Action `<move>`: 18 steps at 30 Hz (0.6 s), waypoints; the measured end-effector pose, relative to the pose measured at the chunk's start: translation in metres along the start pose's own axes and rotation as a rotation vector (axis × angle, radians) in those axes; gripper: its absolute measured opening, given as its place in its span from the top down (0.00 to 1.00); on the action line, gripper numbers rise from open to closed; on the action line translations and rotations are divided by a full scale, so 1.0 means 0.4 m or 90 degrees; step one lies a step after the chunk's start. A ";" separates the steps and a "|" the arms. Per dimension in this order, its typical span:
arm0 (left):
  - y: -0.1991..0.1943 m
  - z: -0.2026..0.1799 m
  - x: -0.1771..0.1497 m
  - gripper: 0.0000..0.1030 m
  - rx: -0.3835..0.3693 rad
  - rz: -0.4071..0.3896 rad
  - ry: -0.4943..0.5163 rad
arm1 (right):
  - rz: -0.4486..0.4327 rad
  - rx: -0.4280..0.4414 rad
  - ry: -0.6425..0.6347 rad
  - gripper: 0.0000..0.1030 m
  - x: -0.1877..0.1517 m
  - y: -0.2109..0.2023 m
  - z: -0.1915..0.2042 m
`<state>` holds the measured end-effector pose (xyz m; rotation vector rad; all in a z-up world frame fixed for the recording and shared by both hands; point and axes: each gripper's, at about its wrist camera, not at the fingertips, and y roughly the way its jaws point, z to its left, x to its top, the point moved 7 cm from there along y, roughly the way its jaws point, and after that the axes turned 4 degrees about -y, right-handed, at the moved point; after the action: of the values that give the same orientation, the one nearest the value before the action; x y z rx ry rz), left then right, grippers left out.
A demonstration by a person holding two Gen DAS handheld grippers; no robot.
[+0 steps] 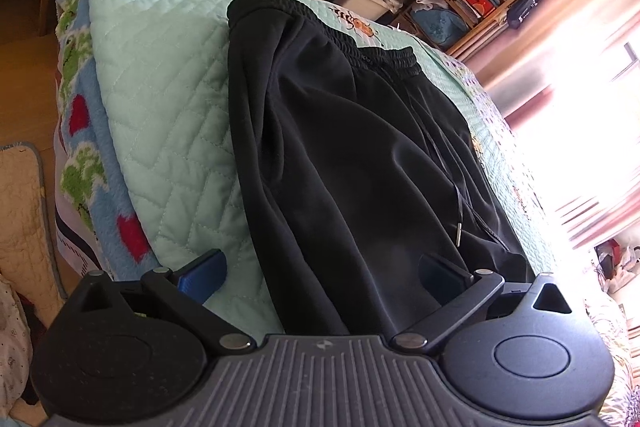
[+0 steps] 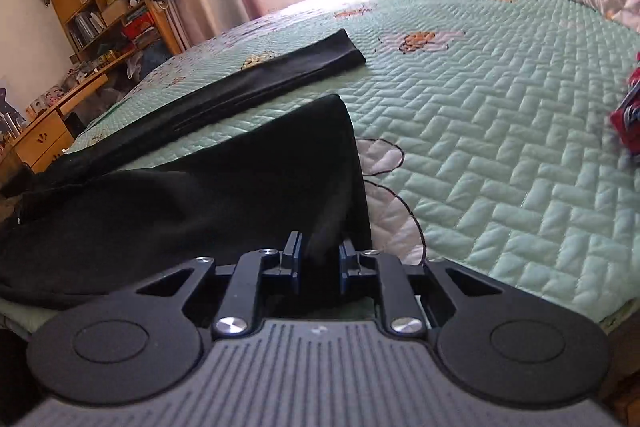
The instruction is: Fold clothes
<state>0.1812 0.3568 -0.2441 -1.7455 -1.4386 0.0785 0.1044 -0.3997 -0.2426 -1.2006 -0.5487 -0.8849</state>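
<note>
Right tongs (image 2: pixel 319 259) pinch black trousers' (image 2: pixel 224 195) hem edge.

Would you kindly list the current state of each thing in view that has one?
Black trousers: spread on the bed, unfolded, legs apart.
Near trouser leg: hem pinched in the right tongs.
Far trouser leg: flat on the quilt.
Drawstring: loose, untied.
Left tongs: open, over the trousers.
Right tongs: shut on fabric.
Quilt: spread flat.

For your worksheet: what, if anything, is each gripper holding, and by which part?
The right gripper pinches the black trousers at the near leg's hem end. The left gripper is open, holding nothing.
</note>
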 end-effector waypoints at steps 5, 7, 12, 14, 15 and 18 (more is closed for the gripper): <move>-0.005 0.010 -0.004 0.01 -0.019 -0.001 -0.002 | -0.053 -0.055 0.050 0.60 0.037 -0.065 -0.042; -0.004 0.007 -0.008 0.01 -0.018 -0.003 0.008 | -0.080 -0.041 0.066 0.35 0.072 -0.071 -0.035; -0.007 -0.009 -0.024 0.01 -0.003 -0.010 0.045 | -0.073 -0.021 0.081 0.29 0.168 0.031 -0.018; -0.016 -0.012 -0.031 0.01 -0.002 -0.014 0.060 | -0.040 -0.007 0.098 0.49 0.189 0.100 -0.021; -0.021 -0.012 -0.034 0.01 -0.001 -0.018 0.063 | -0.023 -0.003 0.102 0.59 0.197 0.131 -0.020; -0.028 -0.002 -0.036 0.01 0.004 -0.018 0.068 | 0.016 -0.037 0.058 0.77 0.204 0.201 0.011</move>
<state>0.1679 0.3440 -0.2430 -1.6977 -1.3833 -0.0241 0.2168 -0.4112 -0.2231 -1.2113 -0.4364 -0.9345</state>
